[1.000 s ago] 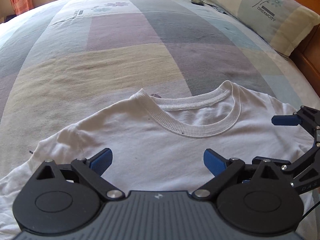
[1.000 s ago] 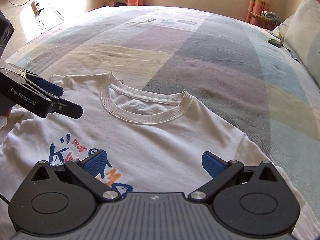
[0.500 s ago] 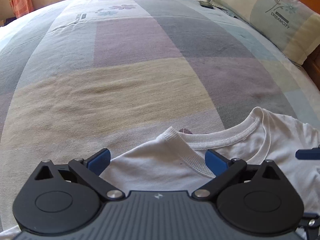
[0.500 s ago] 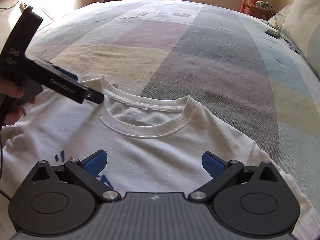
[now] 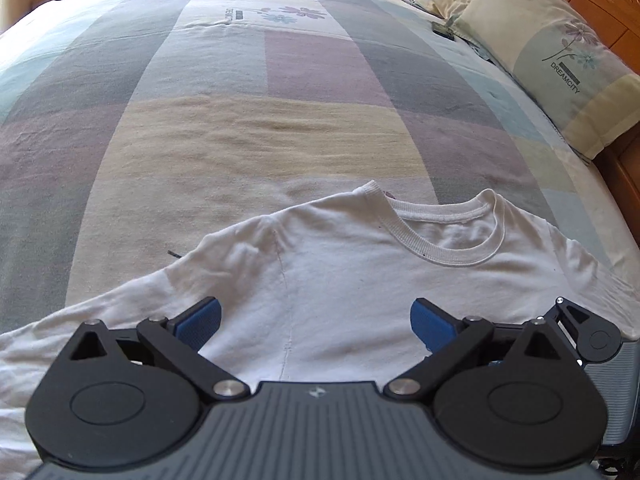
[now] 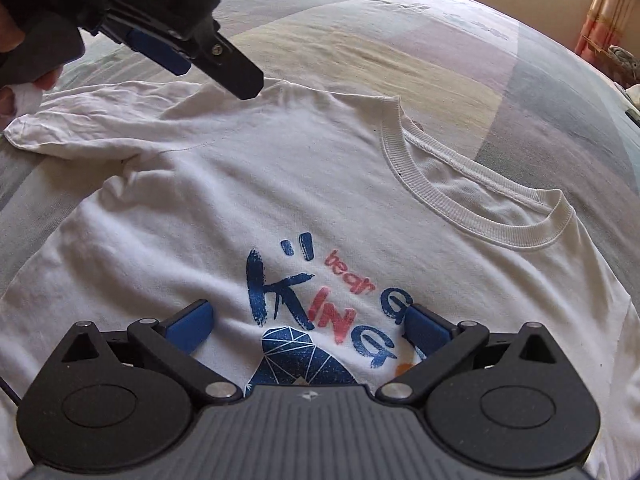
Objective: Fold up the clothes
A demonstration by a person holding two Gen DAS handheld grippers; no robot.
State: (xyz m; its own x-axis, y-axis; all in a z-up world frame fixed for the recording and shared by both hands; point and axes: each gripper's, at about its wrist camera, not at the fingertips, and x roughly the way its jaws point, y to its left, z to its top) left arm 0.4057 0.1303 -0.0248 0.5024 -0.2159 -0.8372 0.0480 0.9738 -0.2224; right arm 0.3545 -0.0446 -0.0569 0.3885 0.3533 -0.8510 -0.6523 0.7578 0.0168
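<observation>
A white T-shirt lies flat, front side up, on the patchwork bedspread, its ribbed collar pointing away from me. The right wrist view shows its blue and red chest print and the left sleeve, which is rumpled. My left gripper is open over the shoulder seam by that sleeve, with nothing between its blue pads. It also shows at the upper left as the left gripper, held by a hand above the sleeve. My right gripper is open over the print and holds nothing.
A pale pillow leans on a wooden headboard at the far right. A small dark object lies near it. Orange curtains hang beyond the bed. Wide bedspread stretches past the collar.
The left gripper has pulled back and now sits over the left shoulder instead of the collar. The right gripper has drawn back toward the chest print. The shirt has not moved.
</observation>
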